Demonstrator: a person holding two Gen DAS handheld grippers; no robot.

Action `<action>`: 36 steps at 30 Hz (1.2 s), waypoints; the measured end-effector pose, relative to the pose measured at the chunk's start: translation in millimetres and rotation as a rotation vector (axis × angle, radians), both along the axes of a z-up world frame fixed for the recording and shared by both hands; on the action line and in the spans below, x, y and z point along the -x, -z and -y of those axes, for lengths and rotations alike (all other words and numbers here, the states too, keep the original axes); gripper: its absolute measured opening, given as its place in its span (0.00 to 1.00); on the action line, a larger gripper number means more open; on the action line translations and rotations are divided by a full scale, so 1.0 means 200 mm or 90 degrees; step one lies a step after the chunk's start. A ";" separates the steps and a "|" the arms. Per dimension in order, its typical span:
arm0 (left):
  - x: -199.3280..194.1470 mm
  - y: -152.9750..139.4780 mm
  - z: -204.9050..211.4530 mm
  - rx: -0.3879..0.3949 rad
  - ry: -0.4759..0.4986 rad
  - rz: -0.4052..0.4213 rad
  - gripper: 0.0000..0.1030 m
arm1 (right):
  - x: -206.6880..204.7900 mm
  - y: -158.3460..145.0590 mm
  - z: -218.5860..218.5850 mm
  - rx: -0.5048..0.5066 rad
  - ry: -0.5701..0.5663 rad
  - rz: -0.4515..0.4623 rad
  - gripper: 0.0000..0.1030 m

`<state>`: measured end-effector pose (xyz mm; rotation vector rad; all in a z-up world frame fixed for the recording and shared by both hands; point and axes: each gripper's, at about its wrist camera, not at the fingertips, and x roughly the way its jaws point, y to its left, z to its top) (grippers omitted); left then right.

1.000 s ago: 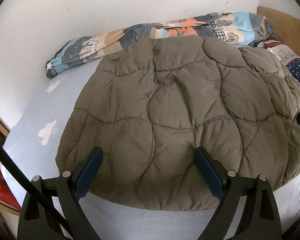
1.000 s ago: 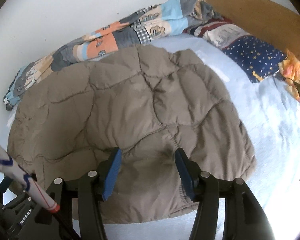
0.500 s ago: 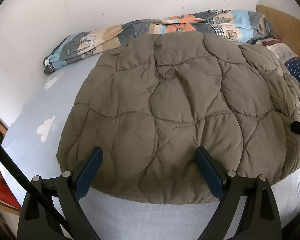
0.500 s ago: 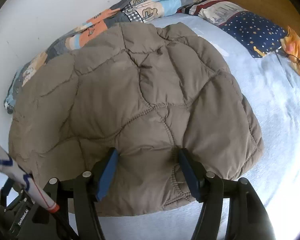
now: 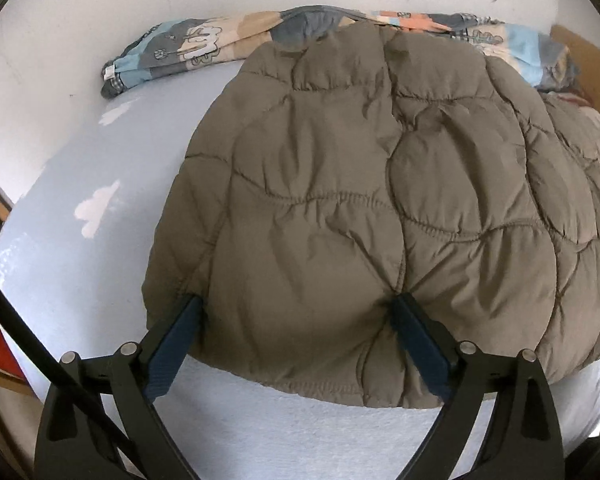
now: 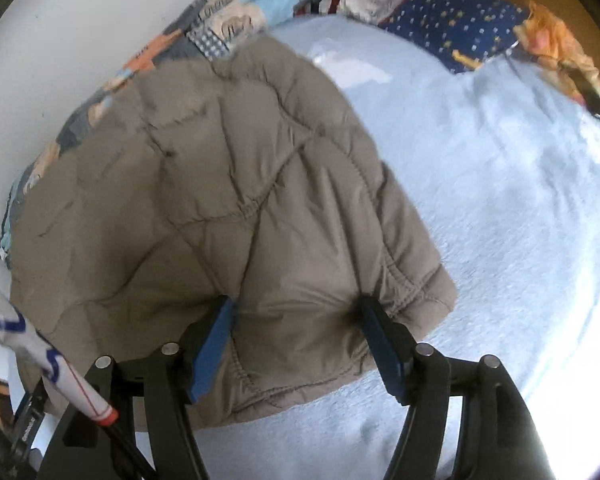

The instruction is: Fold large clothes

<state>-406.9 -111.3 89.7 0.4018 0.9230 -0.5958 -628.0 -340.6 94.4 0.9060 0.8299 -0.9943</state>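
Note:
A puffy olive-brown quilted jacket (image 5: 360, 200) lies spread flat on a bed's light blue sheet (image 5: 100, 240). My left gripper (image 5: 296, 300) stands wide open over the jacket's near hem. Both its fingertips (image 5: 400, 304) dent the padding, with a broad bulge of fabric between them. In the right wrist view the same jacket (image 6: 220, 200) fills the left half. My right gripper (image 6: 296, 302) is at the jacket's near right corner. Its jaws are opening, its tips are sunk into the fabric, and a fold of jacket lies between them.
A patchwork cartoon-print quilt (image 5: 204, 44) is bunched along the white wall behind the jacket. A star-print navy pillow (image 6: 452, 24), an orange cloth (image 6: 556, 48) and a wooden headboard (image 5: 588, 60) sit at the far right. Bare sheet (image 6: 500, 220) stretches right of the jacket.
Both grippers have come down and forward onto the jacket's near edge, their tips now pressing into it. The right gripper's jaws have widened, and it has rolled so the view tilts.

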 end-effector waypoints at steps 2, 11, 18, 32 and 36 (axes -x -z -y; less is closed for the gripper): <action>0.00 -0.01 -0.01 0.002 0.004 -0.001 0.93 | -0.01 -0.01 -0.01 0.015 -0.012 -0.003 0.72; 0.16 -0.18 -0.17 0.040 0.028 0.053 0.93 | 0.05 -0.22 -0.29 0.138 -0.075 0.018 0.72; 0.19 -0.22 -0.18 0.053 0.055 0.070 0.93 | -0.01 -0.31 -0.46 0.155 -0.147 0.030 0.72; 0.09 0.04 -0.09 0.014 0.036 0.026 0.93 | -0.13 -0.04 -0.33 0.112 -0.166 -0.031 0.73; 0.19 -0.08 -0.15 0.065 0.056 0.043 0.93 | -0.08 -0.12 -0.39 0.146 -0.169 -0.028 0.73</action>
